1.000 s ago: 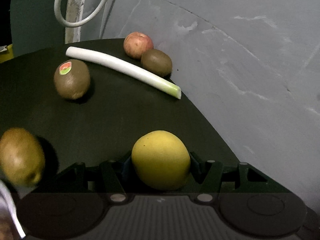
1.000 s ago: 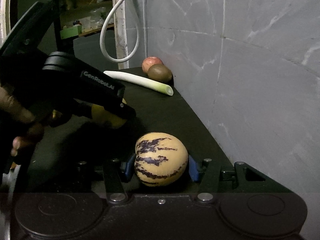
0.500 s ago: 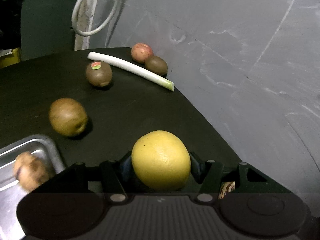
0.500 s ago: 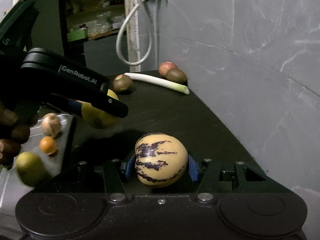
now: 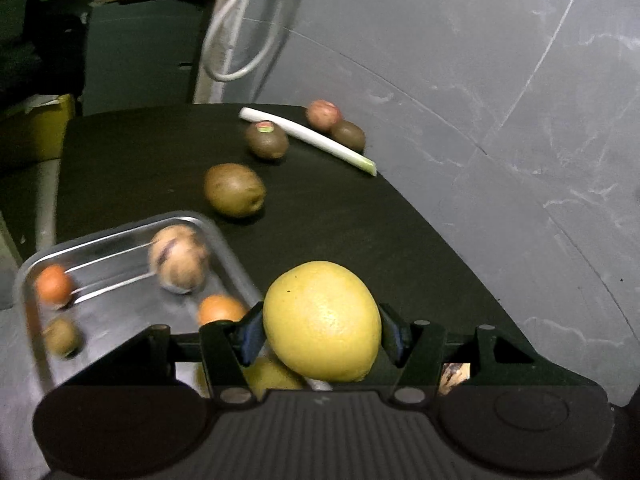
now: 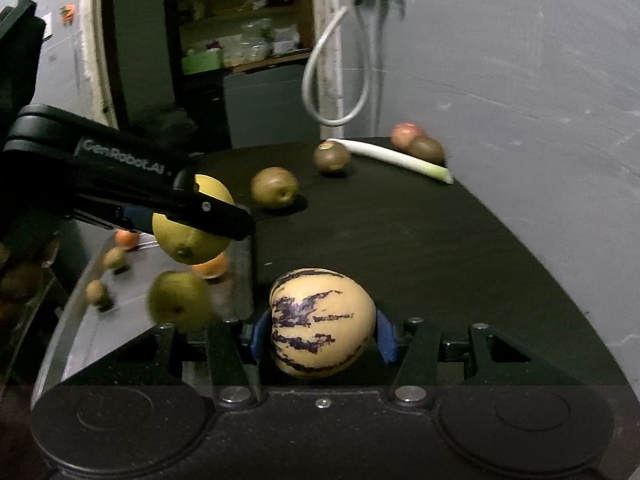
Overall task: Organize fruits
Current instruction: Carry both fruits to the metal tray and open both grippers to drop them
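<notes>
A yellow citrus fruit [image 5: 322, 322] is clamped between the jaws of the left gripper [image 5: 322, 332] above the near corner of the metal tray [image 5: 224, 236], and a cream pepino melon with purple stripes [image 6: 322, 322] is clamped in the right gripper [image 6: 322, 334] just beside the tray. Two oranges [image 5: 54, 284], a small kiwi [image 5: 60, 336] and a second striped melon [image 5: 180, 258] are seen inside the tray. Beyond the tray, on the black table [image 5: 360, 220], two kiwis [image 5: 234, 189] are lying near a leek stalk [image 5: 308, 140], behind which an apple [image 5: 323, 113] is touched by another kiwi [image 5: 349, 135].
</notes>
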